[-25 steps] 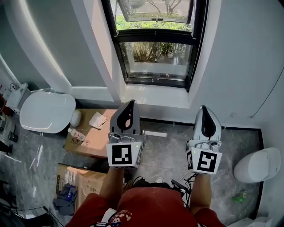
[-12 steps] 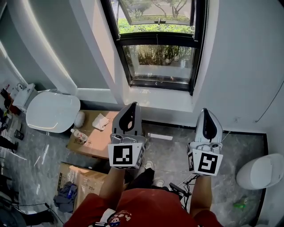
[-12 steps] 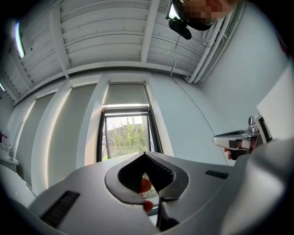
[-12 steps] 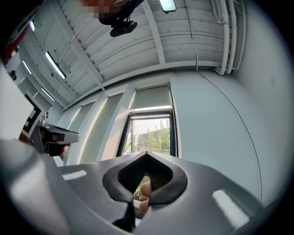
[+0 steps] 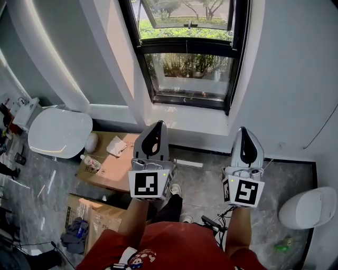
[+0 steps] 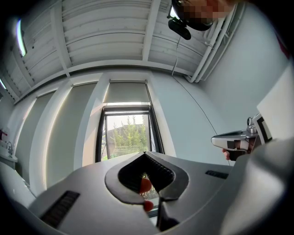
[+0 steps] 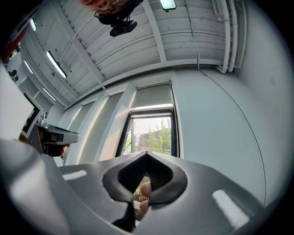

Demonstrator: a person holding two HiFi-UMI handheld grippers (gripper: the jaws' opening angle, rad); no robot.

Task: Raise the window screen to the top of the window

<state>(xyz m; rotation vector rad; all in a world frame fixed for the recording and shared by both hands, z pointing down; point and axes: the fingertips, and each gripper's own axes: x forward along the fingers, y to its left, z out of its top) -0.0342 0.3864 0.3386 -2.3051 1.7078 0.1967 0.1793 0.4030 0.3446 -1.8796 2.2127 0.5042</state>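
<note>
From the head view: left gripper point(image 5: 157, 124) at 6 o'clock and right gripper point(image 5: 242, 129) at 5 o'clock, side by side. Both aimed at the black-framed window point(image 5: 185, 46) at 12 o'clock. Well apart from it, touching nothing.

Window screen point(image 5: 187, 74) hard to tell from the glass. Seems to sit over the low pane at 12 o'clock, which looks dimmer than the clear pane above.

Only in this view: grey floor, white toilet point(image 5: 58, 132) at 9 o'clock, cardboard box point(image 5: 108, 169) at 8 o'clock, red shorts point(image 5: 179, 245) at 6 o'clock.

From the left gripper view: jaws clenched tight, grasping nothing. Window standing tall at the middle, green trees behind the glass. Only up here: slatted ceiling point(image 6: 105, 27) at 12 o'clock, and the right gripper out at 3 o'clock.

From the right gripper view: jaws pressed together too, nothing between them. Same window at the middle. Long ceiling lamp point(image 7: 167, 4) at 12 o'clock, left gripper at 9 o'clock. No floor in either gripper view.
</note>
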